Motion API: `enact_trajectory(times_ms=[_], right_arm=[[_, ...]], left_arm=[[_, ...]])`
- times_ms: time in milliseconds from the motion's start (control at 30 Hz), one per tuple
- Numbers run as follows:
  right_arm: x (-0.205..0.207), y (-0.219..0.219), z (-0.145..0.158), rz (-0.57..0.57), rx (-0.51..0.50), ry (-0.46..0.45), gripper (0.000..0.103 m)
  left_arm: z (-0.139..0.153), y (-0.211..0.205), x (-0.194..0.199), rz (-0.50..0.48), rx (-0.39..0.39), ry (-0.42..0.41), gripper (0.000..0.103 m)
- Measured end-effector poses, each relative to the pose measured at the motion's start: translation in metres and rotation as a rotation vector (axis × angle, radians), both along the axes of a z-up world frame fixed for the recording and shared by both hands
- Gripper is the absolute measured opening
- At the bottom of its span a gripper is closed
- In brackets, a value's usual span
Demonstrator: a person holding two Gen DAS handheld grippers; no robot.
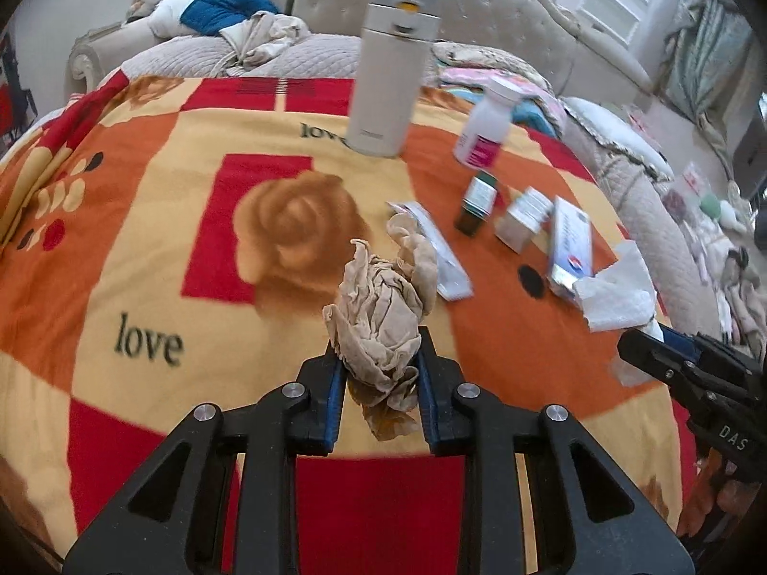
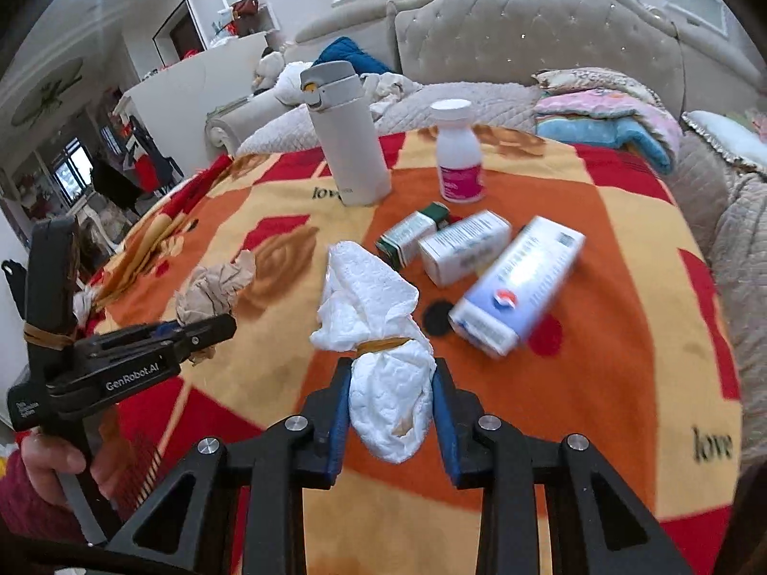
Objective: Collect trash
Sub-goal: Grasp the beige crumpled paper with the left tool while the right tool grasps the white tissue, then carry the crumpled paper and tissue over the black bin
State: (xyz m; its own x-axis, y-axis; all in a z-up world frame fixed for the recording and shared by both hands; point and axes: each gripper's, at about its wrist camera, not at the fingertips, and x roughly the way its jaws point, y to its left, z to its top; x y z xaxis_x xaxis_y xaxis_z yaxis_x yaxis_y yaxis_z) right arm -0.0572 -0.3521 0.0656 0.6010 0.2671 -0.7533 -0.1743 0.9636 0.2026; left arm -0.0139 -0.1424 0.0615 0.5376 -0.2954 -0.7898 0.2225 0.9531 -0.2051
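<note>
Left gripper [image 1: 378,373] clenched on crumpled brown tissue [image 1: 378,316]; right gripper [image 2: 390,407] grasping white tissue [image 2: 378,335], medicine boxes [image 2: 515,282] at one o'clock. Risk: trailing tissue snags boxes, thermos [image 2: 347,143], toppling them.

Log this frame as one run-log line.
left hand-held gripper: shut on brown tissue | right hand-held gripper: shut on white tissue | wrapper: on blanket

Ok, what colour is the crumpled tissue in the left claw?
Beige-brown, the crumpled tissue gripped in the left claw; clearest in the left wrist view.
</note>
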Motion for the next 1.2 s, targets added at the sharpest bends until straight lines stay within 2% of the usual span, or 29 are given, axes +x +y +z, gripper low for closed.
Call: enact_trajectory(times_ms=[333,600,1200], right_arm=[[-0.043,-0.032,-0.009,-0.048,-0.005,0.035,0.030],[-0.075,-0.064,-0.004,-0.099,-0.033,0.030,0.030],[-0.147,-0.181,0.003,-0.350,-0.033,0.036,0.030]], left_arm=[[-0.003,-0.032,-0.045,-0.060,0.043,-0.005,0.024],[0.002,-0.078,-0.072,-0.158,0.031,-0.011,0.024],[0.022,-0.197,-0.111,-0.388,-0.002,-0.023,0.024]])
